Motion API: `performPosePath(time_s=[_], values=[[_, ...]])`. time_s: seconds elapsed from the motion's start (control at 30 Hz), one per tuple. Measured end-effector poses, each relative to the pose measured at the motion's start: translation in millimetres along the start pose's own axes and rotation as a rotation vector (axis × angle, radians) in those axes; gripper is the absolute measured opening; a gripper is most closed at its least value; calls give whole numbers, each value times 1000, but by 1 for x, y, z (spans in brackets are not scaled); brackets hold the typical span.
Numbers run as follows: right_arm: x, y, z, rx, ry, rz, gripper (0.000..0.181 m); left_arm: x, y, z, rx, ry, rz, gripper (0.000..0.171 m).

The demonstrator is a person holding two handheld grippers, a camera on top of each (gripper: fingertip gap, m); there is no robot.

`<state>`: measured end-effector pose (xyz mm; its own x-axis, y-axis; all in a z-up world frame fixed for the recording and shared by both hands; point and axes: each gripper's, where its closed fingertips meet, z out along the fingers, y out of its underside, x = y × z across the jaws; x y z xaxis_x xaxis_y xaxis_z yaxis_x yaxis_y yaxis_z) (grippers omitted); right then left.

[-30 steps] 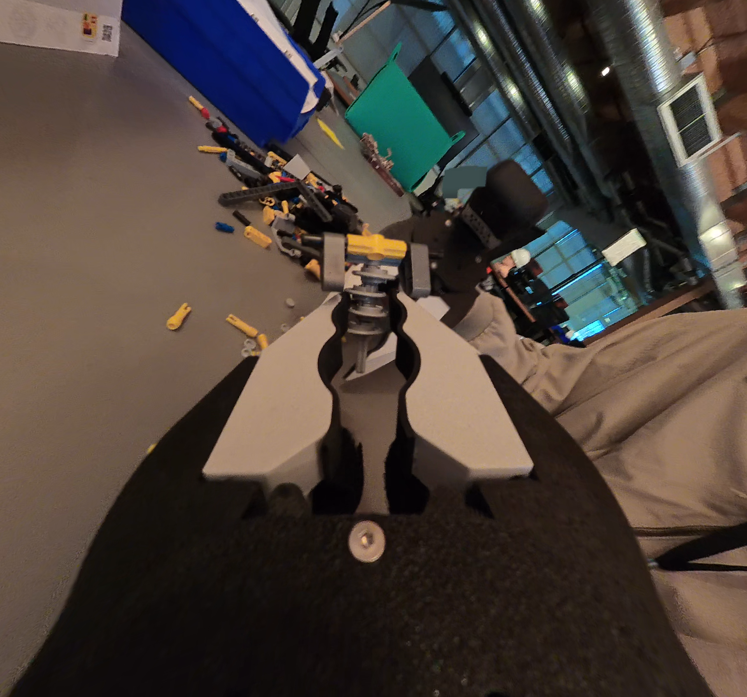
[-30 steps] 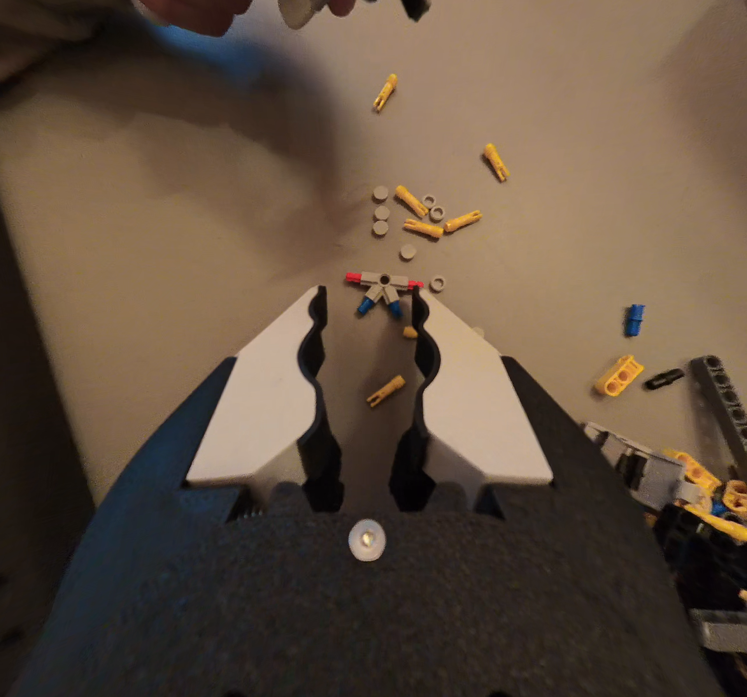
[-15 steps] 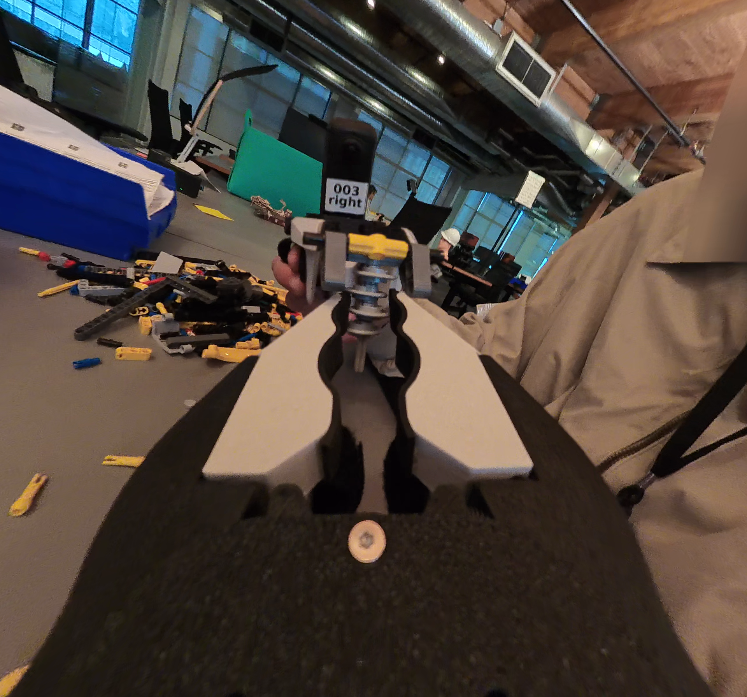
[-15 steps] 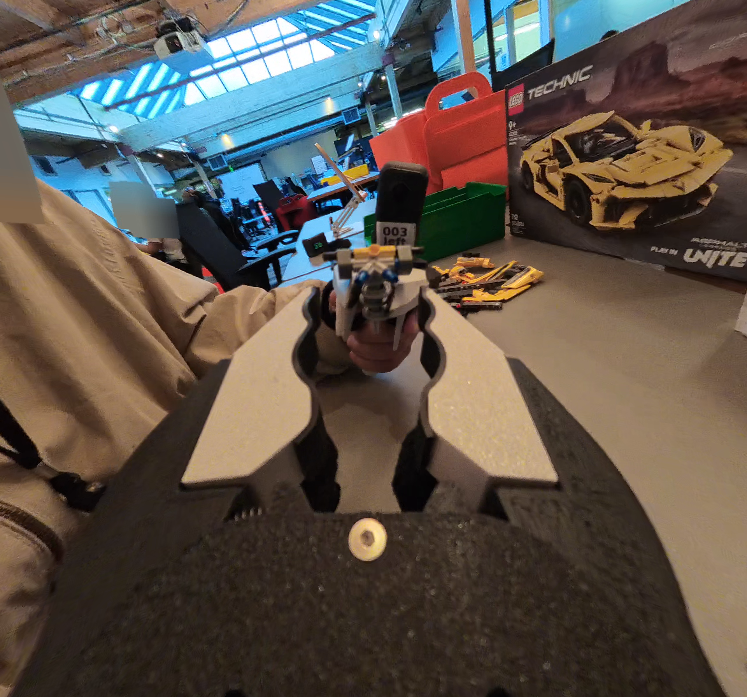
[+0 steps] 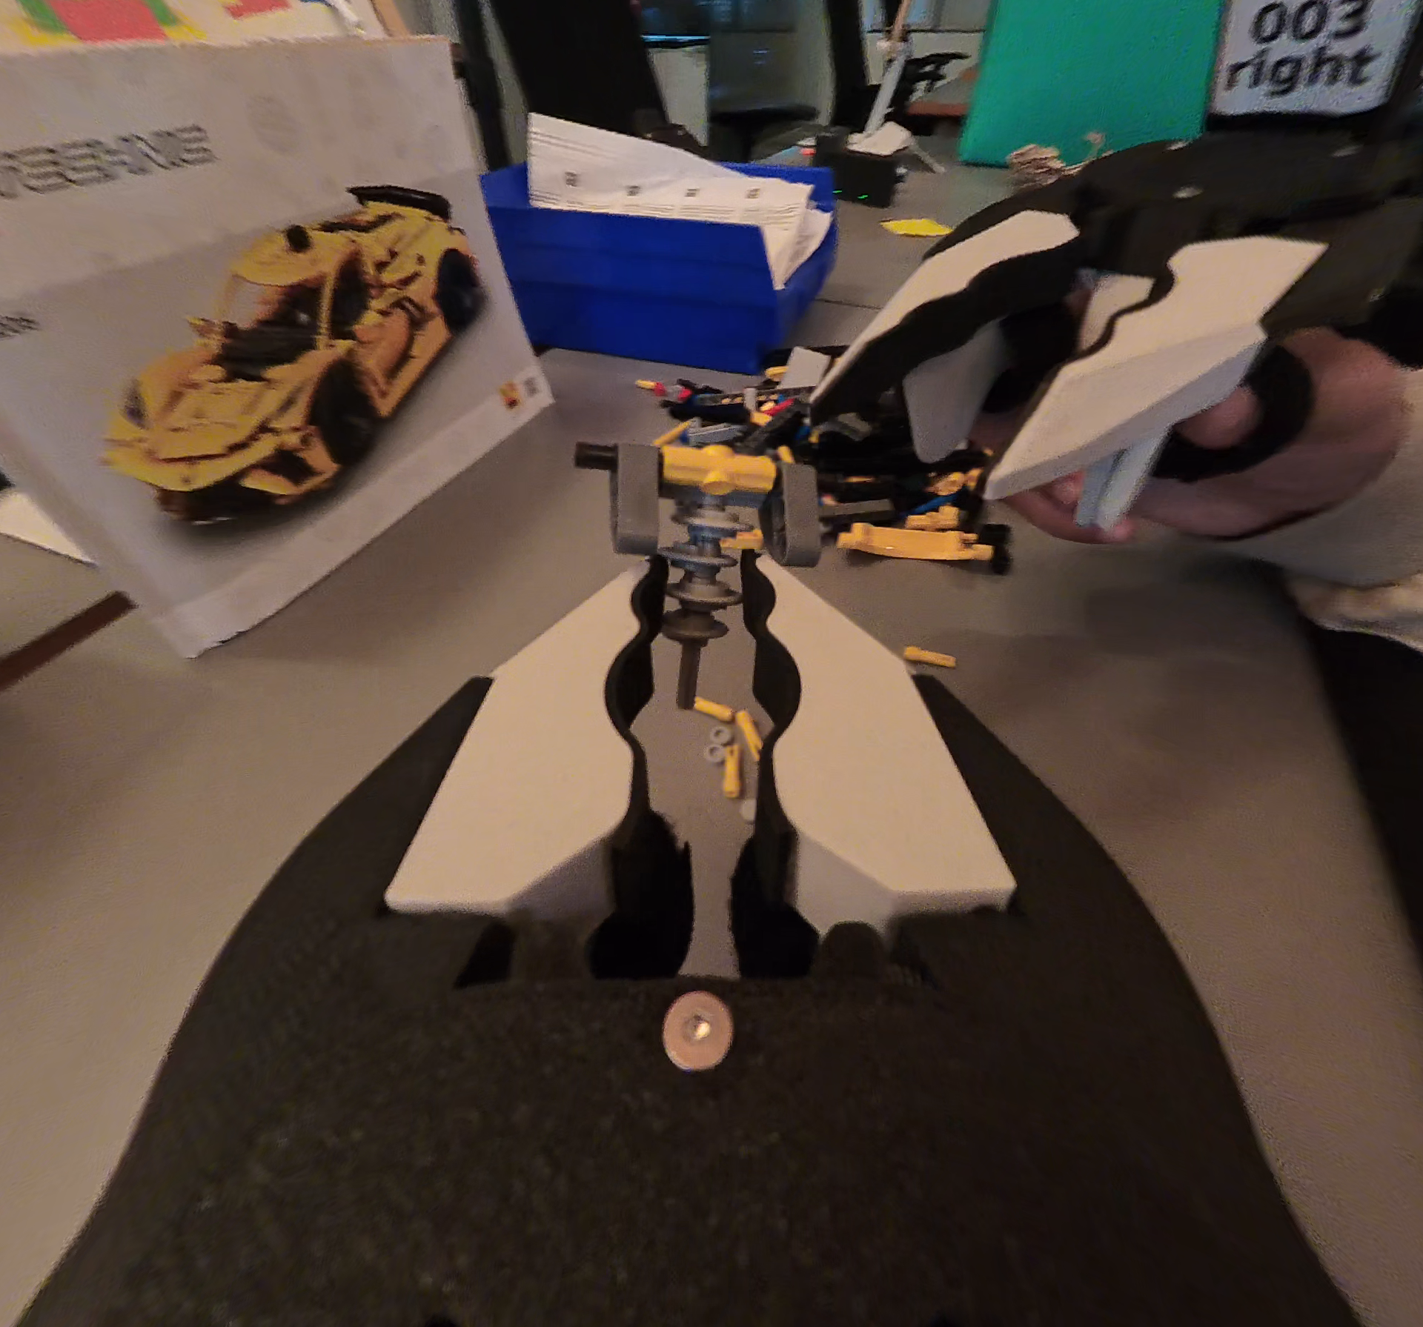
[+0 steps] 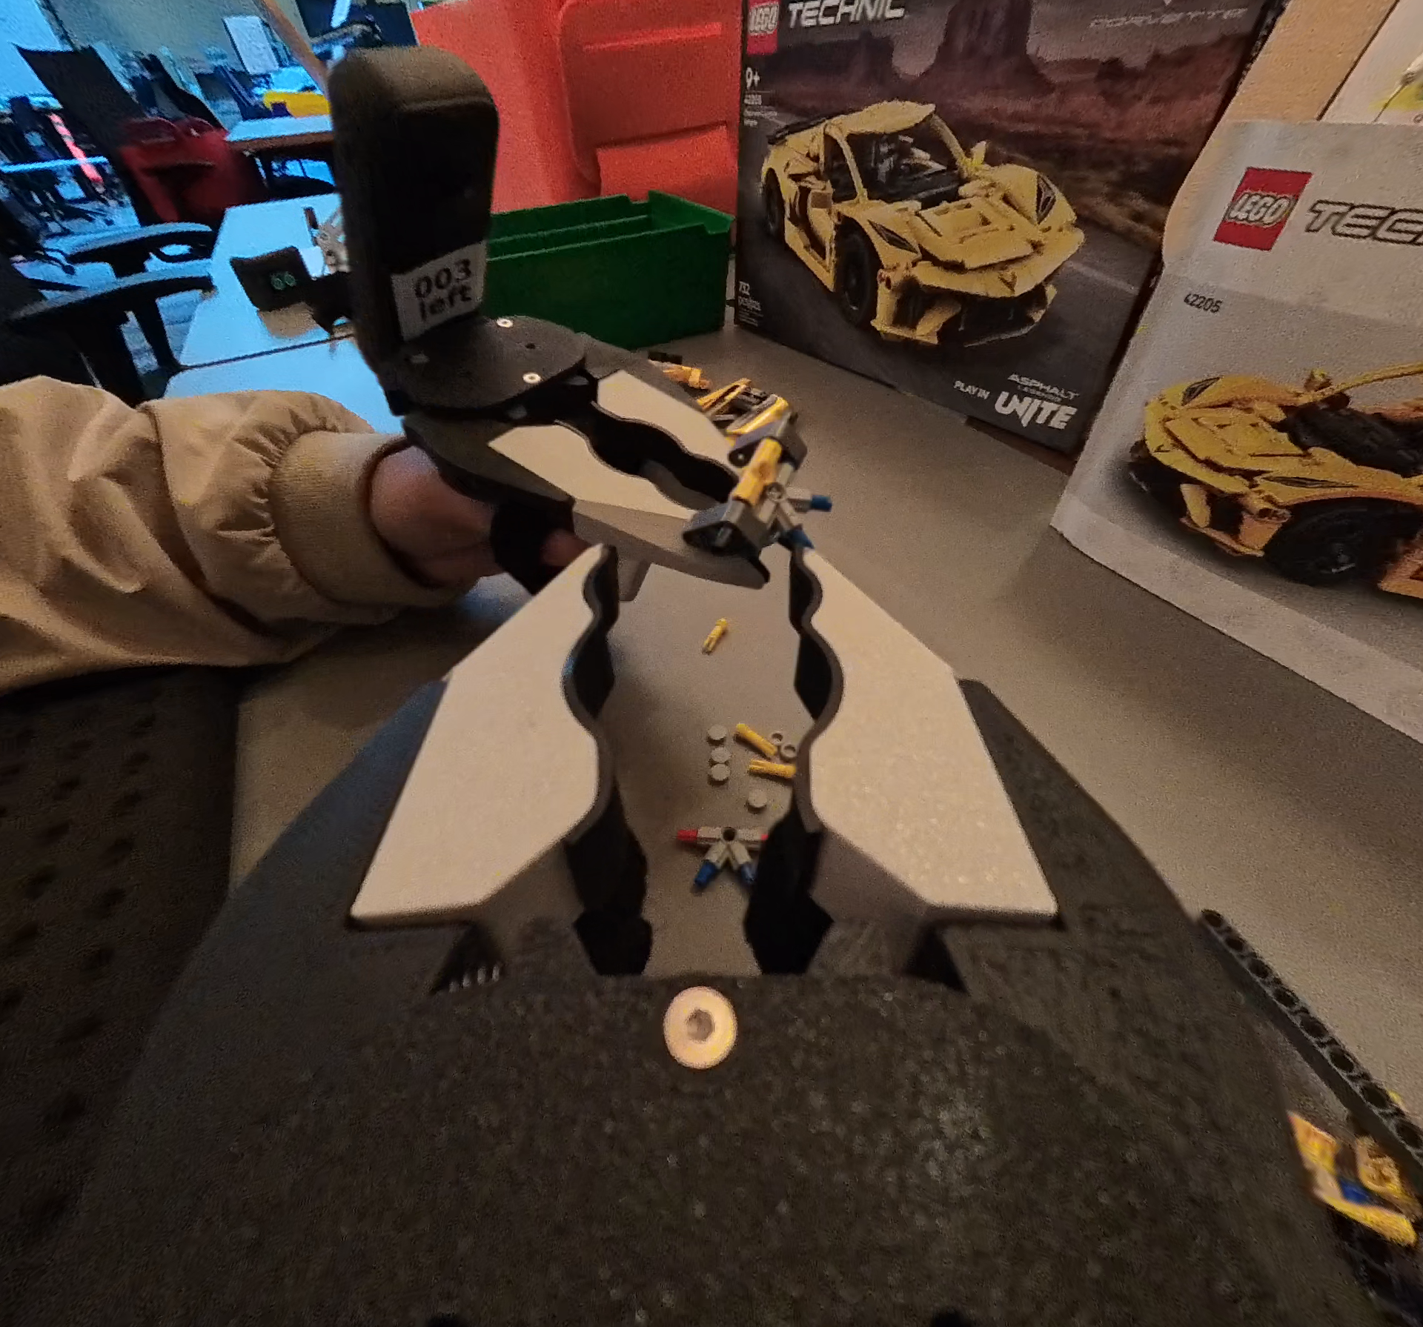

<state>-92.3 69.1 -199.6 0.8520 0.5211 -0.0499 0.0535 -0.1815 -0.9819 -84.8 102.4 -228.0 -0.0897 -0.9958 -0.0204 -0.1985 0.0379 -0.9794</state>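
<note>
Grey counter (image 5: 308, 790) fills both views, backed by an open workshop with chairs and windows. A large box with a yellow car picture (image 6: 962, 197) stands at the counter's far edge, and a pale booklet with a yellow car (image 6: 1270, 443) leans beside it. Next to the box stand an orange carrier (image 6: 616, 74) and a green bin (image 6: 616, 266); the left wrist view shows a blue bin (image 5: 654, 282) holding white papers. A heap of black and yellow building parts (image 5: 870, 474) lies in front of the blue bin.

The left gripper (image 5: 704, 566) has its fingers clenched on a small grey and yellow assembly (image 5: 708, 497), gripping its ribbed shaft, so the piece hangs above the counter; a hand in a beige sleeve (image 6: 154, 520) carries it. The right gripper (image 6: 701, 574) hovers near it with fingers released and nothing between them.

Below, loose on the counter, lie a grey connector with red and blue pins (image 6: 724, 847), yellow pins (image 6: 758, 740) and grey round pieces (image 6: 718, 755).
</note>
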Motion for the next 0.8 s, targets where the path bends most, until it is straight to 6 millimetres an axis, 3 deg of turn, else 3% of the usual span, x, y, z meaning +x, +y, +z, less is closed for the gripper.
performPosePath(time_s=[0.13,0.5,0.67,0.8], values=[[4,6,8,-32,62,-14,43,6,3,5,-18,-28,91,19],[11,16,13,-116,173,-65,24,13,1,13,-17,-57,45,19],[13,13,14,-112,231,-125,24,9,-3,10,16,-57,-25,19],[14,14,13,-108,211,-74,24,9,-5,9,28,-61,-22,19]])
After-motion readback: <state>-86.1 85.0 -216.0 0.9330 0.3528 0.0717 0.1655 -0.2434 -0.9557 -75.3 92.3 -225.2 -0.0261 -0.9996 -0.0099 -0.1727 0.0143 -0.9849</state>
